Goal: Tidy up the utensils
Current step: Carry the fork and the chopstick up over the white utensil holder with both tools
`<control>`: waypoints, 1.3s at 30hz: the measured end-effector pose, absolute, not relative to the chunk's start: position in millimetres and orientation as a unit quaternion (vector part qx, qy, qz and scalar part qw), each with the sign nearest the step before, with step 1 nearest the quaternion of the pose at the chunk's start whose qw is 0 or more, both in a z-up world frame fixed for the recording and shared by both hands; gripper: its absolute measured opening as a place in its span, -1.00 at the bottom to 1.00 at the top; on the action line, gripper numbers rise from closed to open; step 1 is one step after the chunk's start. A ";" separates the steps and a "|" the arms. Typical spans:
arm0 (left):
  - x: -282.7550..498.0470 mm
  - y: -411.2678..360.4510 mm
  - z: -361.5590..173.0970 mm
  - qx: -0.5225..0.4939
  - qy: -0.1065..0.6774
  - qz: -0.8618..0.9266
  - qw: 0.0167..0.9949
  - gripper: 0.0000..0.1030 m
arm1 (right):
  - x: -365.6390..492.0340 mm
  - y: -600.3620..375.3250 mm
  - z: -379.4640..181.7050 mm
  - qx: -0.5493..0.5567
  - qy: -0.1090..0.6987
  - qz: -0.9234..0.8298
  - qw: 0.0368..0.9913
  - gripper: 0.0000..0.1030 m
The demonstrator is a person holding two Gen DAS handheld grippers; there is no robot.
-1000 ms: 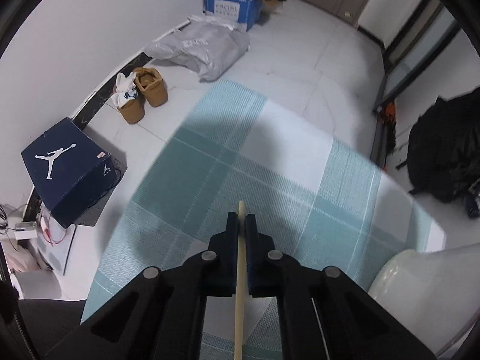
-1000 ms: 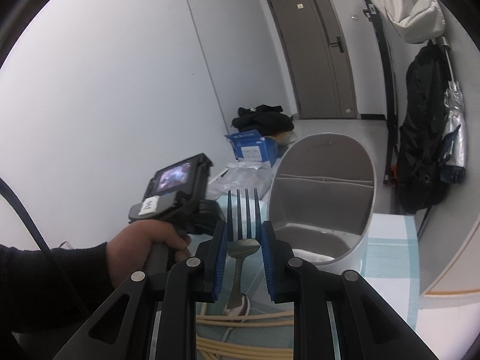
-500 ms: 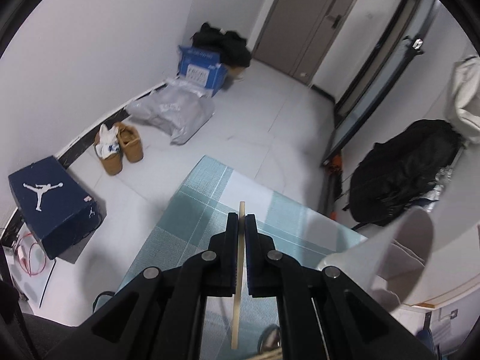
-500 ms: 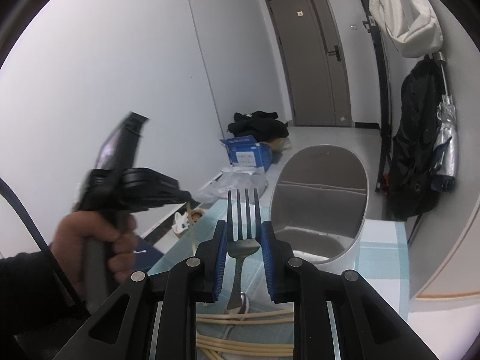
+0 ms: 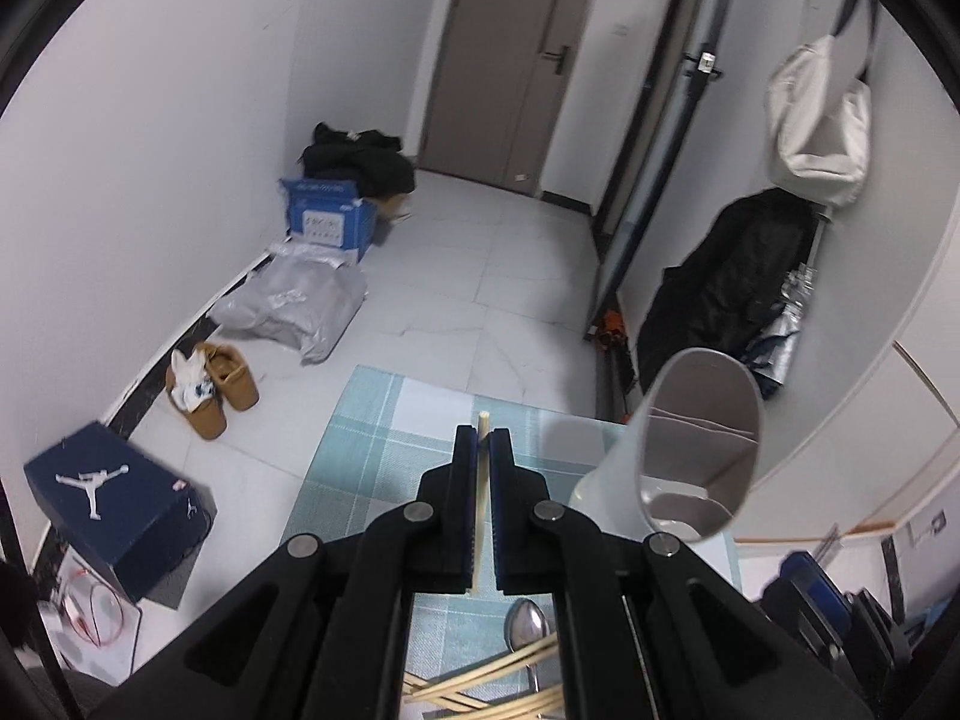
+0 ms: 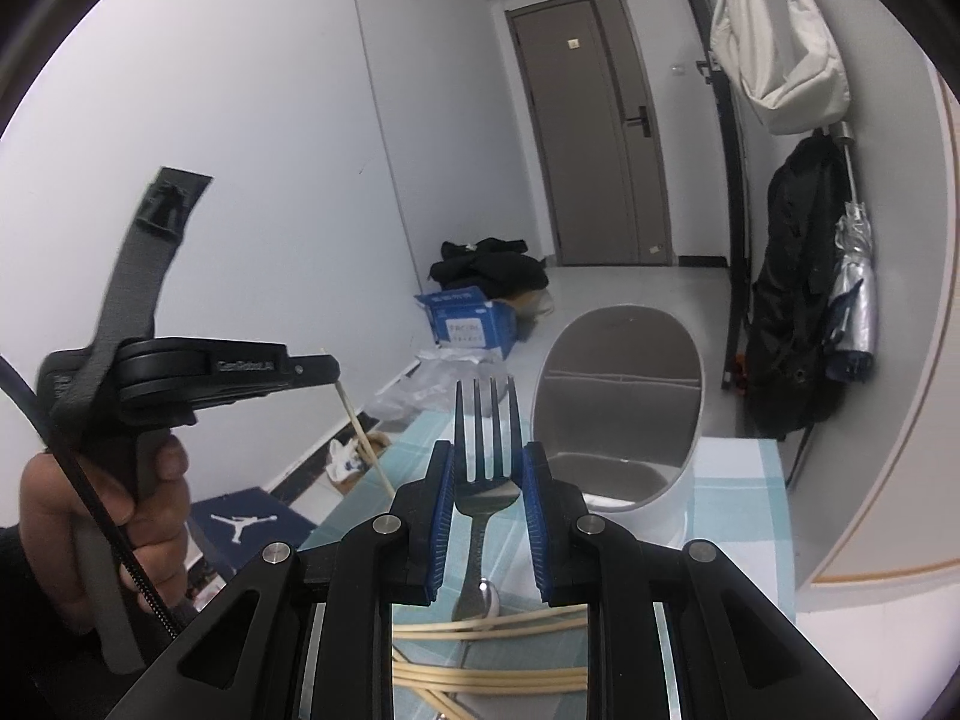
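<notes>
Between the left gripper's [image 5: 483, 441] closed pads stands a single chopstick [image 5: 479, 480], clamped upright, its tip just past the fingers. To its right, a white utensil holder [image 5: 690, 450] with inner dividers sits on the checked surface [image 5: 360, 450]. Facing the same holder, the right gripper [image 6: 485, 468] pinches a fork [image 6: 485, 438], tines up. Loose chopsticks [image 6: 492, 675] and a spoon [image 5: 525, 624] lie below the grippers.
</notes>
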State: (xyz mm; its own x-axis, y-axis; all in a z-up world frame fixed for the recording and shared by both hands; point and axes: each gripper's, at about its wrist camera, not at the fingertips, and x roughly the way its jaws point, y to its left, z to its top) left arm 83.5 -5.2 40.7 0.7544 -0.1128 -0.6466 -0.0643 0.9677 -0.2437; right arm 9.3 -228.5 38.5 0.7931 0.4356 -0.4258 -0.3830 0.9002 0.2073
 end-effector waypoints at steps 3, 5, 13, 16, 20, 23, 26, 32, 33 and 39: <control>75.4 -8.9 51.5 -0.118 0.344 -0.027 0.931 -0.99 | 6.3 -230.9 42.9 0.059 0.234 0.213 0.947 -0.59; 72.4 -10.0 58.4 -0.114 0.340 -0.035 0.933 -0.99 | 4.5 -232.8 47.5 0.061 0.229 0.211 0.948 -0.59; 64.0 -19.3 97.3 -0.100 0.312 -0.075 0.942 -0.99 | 8.9 -246.9 74.1 0.077 0.217 0.207 0.951 -0.59; 67.4 -22.5 110.6 -0.104 0.307 -0.088 0.942 -0.99 | 15.2 -250.8 88.0 0.072 0.209 0.207 0.953 -0.59; 76.8 -28.1 130.7 -0.110 0.303 -0.109 0.940 -0.99 | 23.0 -258.7 107.0 0.070 0.194 0.206 0.956 -0.59; 84.5 -31.1 145.7 -0.113 0.296 -0.122 0.941 -0.99 | 32.2 -267.6 121.1 0.073 0.186 0.203 0.959 -0.59; 90.5 -37.0 155.7 -0.111 0.286 -0.132 0.943 -0.99 | 45.4 -277.6 134.3 0.075 0.177 0.197 0.961 -0.59; 116.9 -51.6 165.8 -0.115 0.281 -0.154 0.940 -0.99 | 77.0 -292.6 151.2 0.080 0.166 0.184 0.965 -0.59; 121.1 -54.2 165.8 -0.112 0.281 -0.155 0.941 -0.99 | 81.8 -293.9 152.2 0.079 0.164 0.182 0.966 -0.59; 145.1 -70.2 154.4 -0.099 0.301 -0.168 0.934 -0.99 | 111.4 -300.0 146.9 0.080 0.161 0.167 0.970 -0.59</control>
State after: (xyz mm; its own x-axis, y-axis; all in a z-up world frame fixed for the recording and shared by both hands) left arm 145.1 -70.2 154.4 0.7629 -0.3723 -0.5285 0.2534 0.9243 -0.2854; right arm 111.4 -300.0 146.9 0.8927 0.3491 -0.2849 -0.2977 0.9316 0.2088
